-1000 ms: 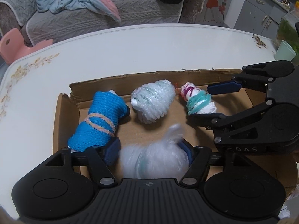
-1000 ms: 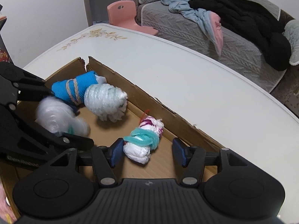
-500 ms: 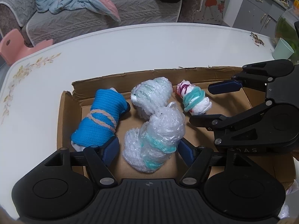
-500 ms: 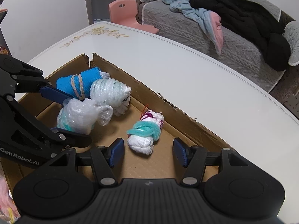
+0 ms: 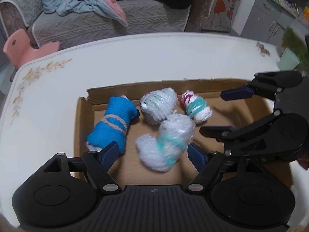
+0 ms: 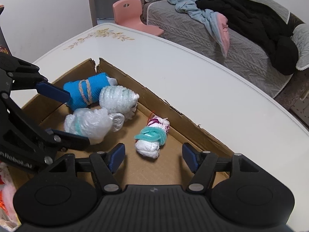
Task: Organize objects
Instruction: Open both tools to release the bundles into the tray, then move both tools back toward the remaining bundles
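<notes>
A shallow cardboard box (image 5: 83,116) (image 6: 193,127) lies on the white table and holds several wrapped bundles. A blue bundle tied with cord (image 5: 114,123) (image 6: 85,90) lies at the left. A white bubble-wrap bundle (image 5: 158,104) (image 6: 117,98) lies beside it. A clear bundle with a teal band (image 5: 168,143) (image 6: 87,123) lies loose on the box floor, just ahead of my open left gripper (image 5: 153,153). A white bundle with a teal tie (image 5: 197,108) (image 6: 150,137) lies between the tips of my open, empty right gripper (image 6: 153,155).
The white table (image 5: 135,58) has floral prints near its rim. A grey sofa (image 6: 193,23) with clothes and a pink stool (image 6: 131,13) stand beyond it. A pale green cup (image 5: 288,60) stands at the table's right edge. Colourful items (image 6: 5,189) lie at the right wrist view's lower left.
My left gripper has let go of the teal-banded clear bundle, which now lies on the box floor. Both grippers have pulled back a little from the box.
</notes>
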### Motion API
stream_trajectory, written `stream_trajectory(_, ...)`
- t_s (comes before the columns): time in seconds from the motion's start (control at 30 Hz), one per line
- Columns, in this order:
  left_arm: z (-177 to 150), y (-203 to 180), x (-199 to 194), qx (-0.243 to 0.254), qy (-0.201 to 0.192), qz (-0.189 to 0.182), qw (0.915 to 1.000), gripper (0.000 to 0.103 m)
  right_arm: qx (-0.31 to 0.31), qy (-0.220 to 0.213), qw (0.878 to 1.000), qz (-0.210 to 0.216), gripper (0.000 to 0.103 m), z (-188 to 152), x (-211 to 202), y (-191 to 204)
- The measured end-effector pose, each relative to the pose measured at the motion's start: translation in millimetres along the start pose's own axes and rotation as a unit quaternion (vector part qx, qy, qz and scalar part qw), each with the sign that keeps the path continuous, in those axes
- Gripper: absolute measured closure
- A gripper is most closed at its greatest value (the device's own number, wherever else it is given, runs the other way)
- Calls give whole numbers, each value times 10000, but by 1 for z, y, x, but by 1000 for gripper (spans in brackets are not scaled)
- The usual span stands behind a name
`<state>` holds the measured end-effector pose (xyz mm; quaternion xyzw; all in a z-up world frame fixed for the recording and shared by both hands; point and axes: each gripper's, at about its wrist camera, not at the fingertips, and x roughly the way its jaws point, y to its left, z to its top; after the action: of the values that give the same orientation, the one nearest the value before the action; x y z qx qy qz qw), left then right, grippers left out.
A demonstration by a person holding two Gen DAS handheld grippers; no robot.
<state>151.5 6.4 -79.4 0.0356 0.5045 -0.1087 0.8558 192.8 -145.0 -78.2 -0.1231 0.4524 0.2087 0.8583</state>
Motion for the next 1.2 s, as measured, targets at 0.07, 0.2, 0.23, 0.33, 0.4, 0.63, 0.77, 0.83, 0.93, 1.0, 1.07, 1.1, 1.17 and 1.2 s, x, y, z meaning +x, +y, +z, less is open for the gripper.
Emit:
stream_trajectory(0.07, -1, 1, -15, -5, -63, 28, 10000, 18, -27, -35, 10000, -11, 36, 0, -8, 3)
stream_trajectory(0.2, -5, 5, -44, -31, -74, -24, 10000, 17, 44, -146, 9999, -31, 29, 0, -31, 10)
stream_trajectory(0.23, -7, 6, -51, 2, -103, 0, 9999, 16, 66, -163, 9998, -54, 29, 0, -37, 11)
stream_trajectory(0.33, -13, 8, -69, 48, -171, 122, 9998, 16, 63, -212, 9997, -87, 28, -2, -52, 18)
stream_trajectory(0.4, -19, 13, -82, -83, -201, 50, 9998, 16, 59, -229, 9996, -140, 27, -3, -61, 22)
stream_trajectory(0.63, -59, 17, -129, 72, -237, 57, 9997, 15, 25, -391, 9991, -171, 26, -15, -104, 41)
stream_trajectory(0.77, -84, 21, -150, -97, -199, 5, 9998, 15, 20, -456, 9988, -163, 26, -27, -125, 58)
stream_trajectory(0.83, -94, 21, -159, -187, -209, -38, 9996, 15, 28, -499, 9986, -144, 25, -35, -137, 66)
stream_trajectory(0.93, -113, 17, -172, -162, -272, -106, 9994, 12, 121, -565, 9982, -168, 24, -47, -152, 78)
stream_trajectory(1.0, -128, 12, -177, -112, -253, -129, 9995, 10, 217, -624, 9976, -188, 22, -58, -163, 87)
stream_trajectory(1.07, -143, 6, -176, 15, -162, -177, 9997, 9, 313, -707, 9968, -195, 20, -73, -174, 97)
stream_trajectory(1.1, -150, 2, -175, 75, -77, -186, 9998, 9, 352, -743, 9964, -196, 19, -80, -178, 102)
stream_trajectory(1.17, -163, -5, -168, 166, 129, -201, 9996, 8, 392, -762, 9960, -241, 16, -99, -186, 116)
stream_trajectory(1.2, -169, -9, -164, 253, 235, -197, 9992, 8, 429, -753, 9959, -275, 15, -110, -188, 123)
